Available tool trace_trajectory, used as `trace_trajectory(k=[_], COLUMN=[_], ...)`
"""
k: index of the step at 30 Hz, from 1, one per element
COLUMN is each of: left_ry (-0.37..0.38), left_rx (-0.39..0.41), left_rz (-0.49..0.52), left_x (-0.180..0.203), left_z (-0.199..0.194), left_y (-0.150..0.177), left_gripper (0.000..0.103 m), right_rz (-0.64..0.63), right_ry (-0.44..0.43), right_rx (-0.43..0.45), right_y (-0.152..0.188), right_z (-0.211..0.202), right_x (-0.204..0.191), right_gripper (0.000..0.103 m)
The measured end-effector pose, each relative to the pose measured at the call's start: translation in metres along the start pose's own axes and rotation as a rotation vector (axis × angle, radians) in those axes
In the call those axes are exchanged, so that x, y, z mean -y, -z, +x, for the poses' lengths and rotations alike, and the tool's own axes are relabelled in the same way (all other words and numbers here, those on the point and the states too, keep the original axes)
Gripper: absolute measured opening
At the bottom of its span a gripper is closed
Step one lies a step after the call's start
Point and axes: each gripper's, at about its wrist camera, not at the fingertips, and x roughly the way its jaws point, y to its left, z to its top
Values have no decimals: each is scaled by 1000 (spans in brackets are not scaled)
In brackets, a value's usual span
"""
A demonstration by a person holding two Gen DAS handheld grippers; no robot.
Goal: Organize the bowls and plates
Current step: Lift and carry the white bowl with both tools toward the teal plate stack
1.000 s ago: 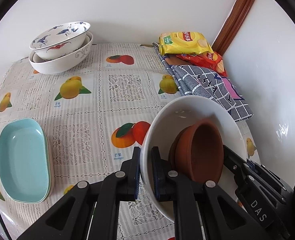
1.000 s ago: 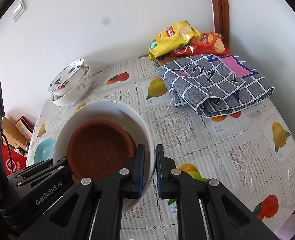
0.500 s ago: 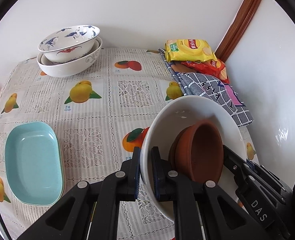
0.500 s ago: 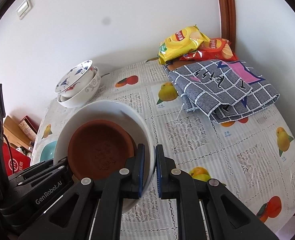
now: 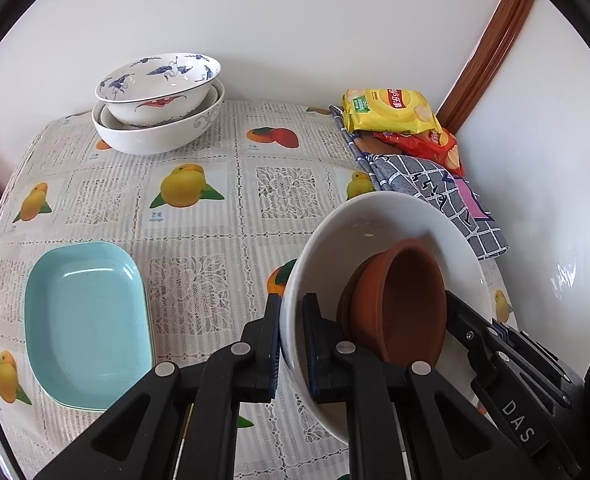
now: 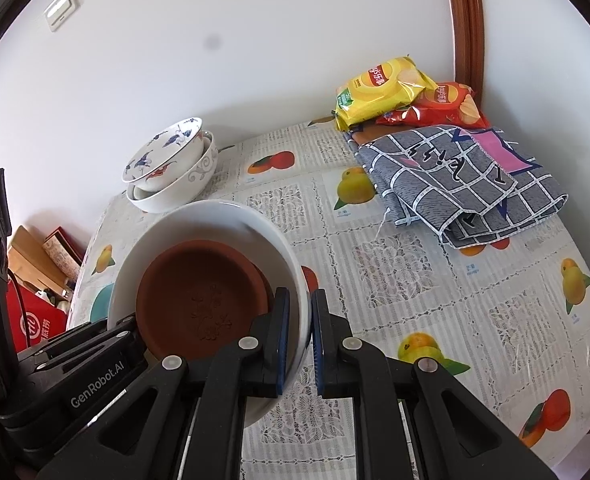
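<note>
A large white bowl (image 5: 379, 224) hangs above the table with brown clay dishes (image 5: 399, 300) nested inside it. My left gripper (image 5: 291, 336) is shut on its left rim, one finger inside and one outside. My right gripper (image 6: 297, 330) is shut on the opposite rim of the same white bowl (image 6: 215, 220), the clay dishes (image 6: 199, 296) just left of its fingers. A blue-patterned bowl (image 5: 159, 80) sits stacked in a wider white bowl (image 5: 155, 132) at the table's far left corner. A light blue rectangular dish (image 5: 83, 320) lies on the near left.
A grey checked cloth (image 6: 463, 184) lies folded at the far right, with a yellow chip bag (image 6: 383, 88) and a red chip bag (image 6: 443, 108) behind it against the wall. The fruit-print tablecloth (image 5: 199, 232) covers the table. Boxes (image 6: 35, 272) stand off the table's left edge.
Both grippers have carried the white bowl back and slightly up; the stacked bowls, the blue dish and the chip bags now sit lower and nearer the middle of the views.
</note>
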Motion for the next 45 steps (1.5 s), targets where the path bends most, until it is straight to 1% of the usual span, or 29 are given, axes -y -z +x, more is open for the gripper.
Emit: trace_trajectory(k=[18, 26, 45], left_ry=[-47, -69, -104], left_rx=[17, 37, 47], left_rz=[-70, -98, -202], left_x=[-59, -85, -149], left_z=[-14, -22, -28], left_y=[0, 0, 9], left_gripper=[11, 11, 11], right_rz=[-57, -83, -161], right_ry=[-59, -90, -138], right_rx=[-15, -26, -72], right_y=[8, 11, 20], right_z=[18, 29, 55], right_x=[-54, -80, -139], right_gripper=[11, 10, 10])
